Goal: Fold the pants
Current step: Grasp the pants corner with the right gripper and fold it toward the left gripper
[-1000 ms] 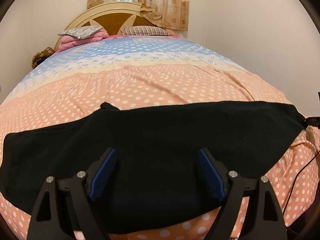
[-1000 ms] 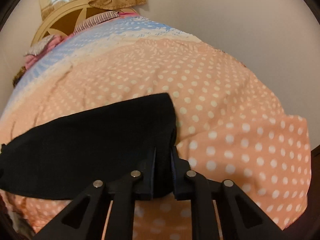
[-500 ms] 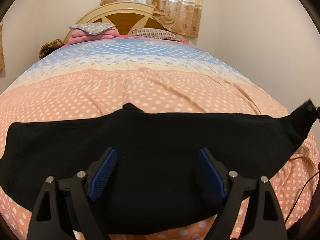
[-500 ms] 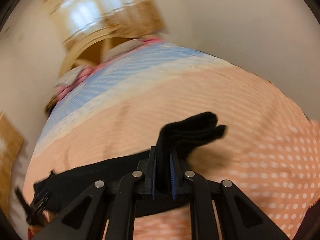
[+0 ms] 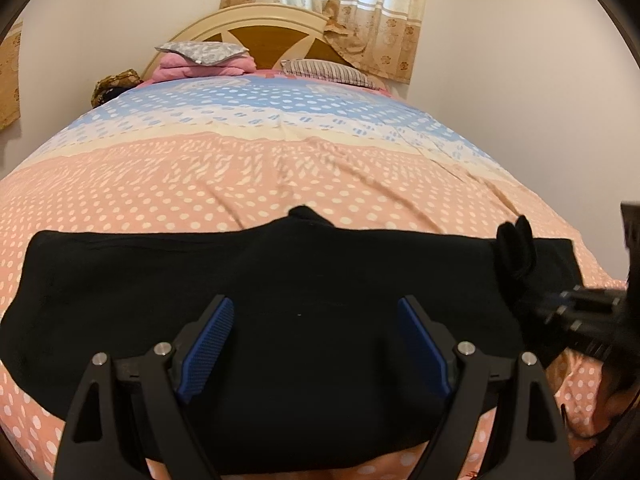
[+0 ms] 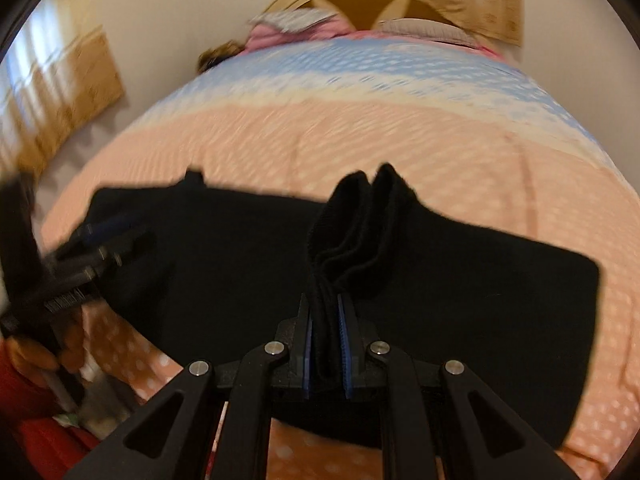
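Black pants (image 5: 280,280) lie flat across the near part of the bed, also in the right wrist view (image 6: 460,280). My left gripper (image 5: 316,344) is open and empty, hovering over the middle of the pants. My right gripper (image 6: 325,332) is shut on the bunched right end of the pants (image 6: 360,216) and holds it lifted and carried leftward over the flat part. It shows from the left wrist view at the right (image 5: 560,304), with the lifted end (image 5: 516,248).
The bed cover (image 5: 240,168) is peach with white dots, blue near the headboard (image 5: 272,28). Pillows (image 5: 200,50) lie at the head. A wall stands along the right. A cardboard sheet (image 6: 60,96) leans at the left.
My right gripper has lifted the right end of the pants and swung it leftward over the rest. My left gripper stayed open over the pants.
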Motion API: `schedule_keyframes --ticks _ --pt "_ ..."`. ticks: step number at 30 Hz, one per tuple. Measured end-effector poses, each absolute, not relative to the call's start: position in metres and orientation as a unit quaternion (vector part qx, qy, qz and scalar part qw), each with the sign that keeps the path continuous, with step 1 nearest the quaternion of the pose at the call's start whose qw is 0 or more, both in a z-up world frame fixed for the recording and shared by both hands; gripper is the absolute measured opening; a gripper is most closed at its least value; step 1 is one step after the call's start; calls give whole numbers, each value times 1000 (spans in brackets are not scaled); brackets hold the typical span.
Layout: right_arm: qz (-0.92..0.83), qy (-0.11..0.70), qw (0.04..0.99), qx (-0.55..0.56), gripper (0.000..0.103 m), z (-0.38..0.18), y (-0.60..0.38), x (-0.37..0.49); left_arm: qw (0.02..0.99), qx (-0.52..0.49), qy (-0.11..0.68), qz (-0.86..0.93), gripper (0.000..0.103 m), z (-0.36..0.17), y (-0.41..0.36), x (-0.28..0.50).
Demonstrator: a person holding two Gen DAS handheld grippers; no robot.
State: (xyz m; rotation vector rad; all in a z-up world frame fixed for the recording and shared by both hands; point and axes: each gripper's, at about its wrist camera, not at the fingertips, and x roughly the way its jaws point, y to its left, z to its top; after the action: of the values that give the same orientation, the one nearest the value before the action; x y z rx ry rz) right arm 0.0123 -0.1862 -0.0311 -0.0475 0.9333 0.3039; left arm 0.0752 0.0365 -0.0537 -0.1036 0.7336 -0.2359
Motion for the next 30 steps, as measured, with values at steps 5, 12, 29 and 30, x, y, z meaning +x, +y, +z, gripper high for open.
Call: schedule_keyframes --ticks 5,12,29,30 --pt "207 439 874 -3 64 -37 -179 1 922 -47 368 -113 87 -61 36 80" --pt "261 392 880 56 64 -3 -206 -23 920 -34 372 -123 87 -64 27 79" --pt "220 356 906 71 57 -22 -204 42 929 34 340 -143 87 -43 -1 70" --pt "223 339 909 97 57 -14 -218 33 930 41 334 -149 87 -40 -7 71"
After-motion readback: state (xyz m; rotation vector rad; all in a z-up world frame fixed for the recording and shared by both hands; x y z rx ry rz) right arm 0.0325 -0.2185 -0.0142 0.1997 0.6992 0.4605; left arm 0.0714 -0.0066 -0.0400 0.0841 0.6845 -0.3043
